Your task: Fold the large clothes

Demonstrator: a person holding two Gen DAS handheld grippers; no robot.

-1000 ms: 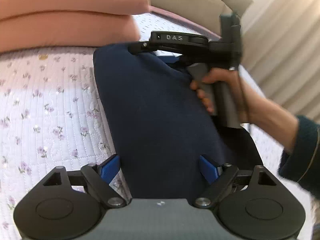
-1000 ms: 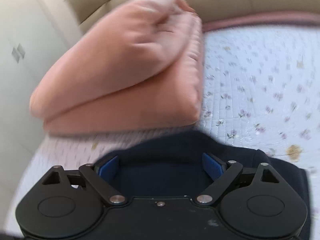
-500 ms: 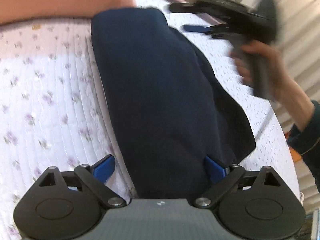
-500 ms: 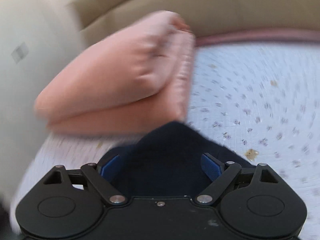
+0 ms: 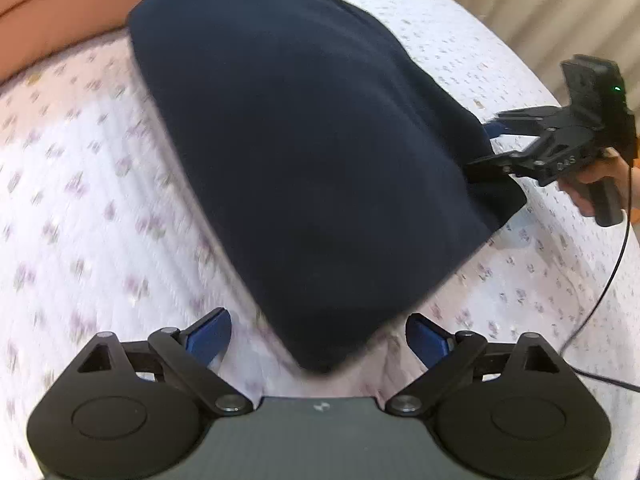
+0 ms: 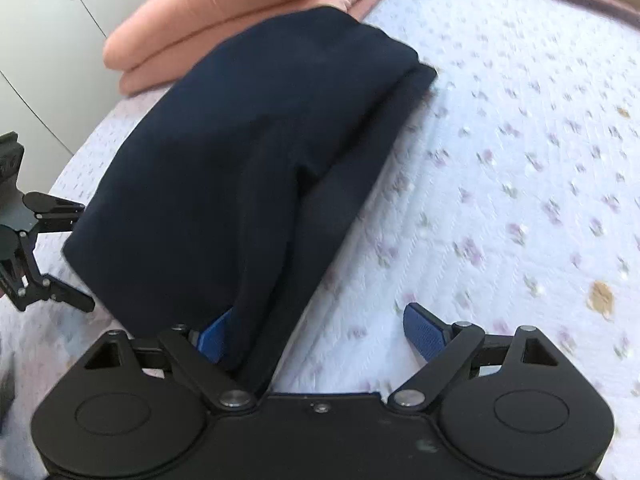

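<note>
A folded navy garment lies on the flowered bed quilt. My left gripper hovers over its near corner; the jaws are closing a little but stand wide, with that corner between the blue pads and untouched. In the right wrist view the navy garment stretches away from my right gripper, which is open, the cloth's edge lying against its left pad. The left wrist view shows the right gripper at the garment's right edge, held by a hand.
A folded peach blanket lies at the far end of the bed, just past the garment. White wardrobe doors stand beyond the bed's left side. A curtain hangs at the back right. A black cable trails from the right gripper across the quilt.
The right gripper has swung from the garment's far end to its right edge. The left gripper has pulled back, so the garment's near corner now shows between its pads.
</note>
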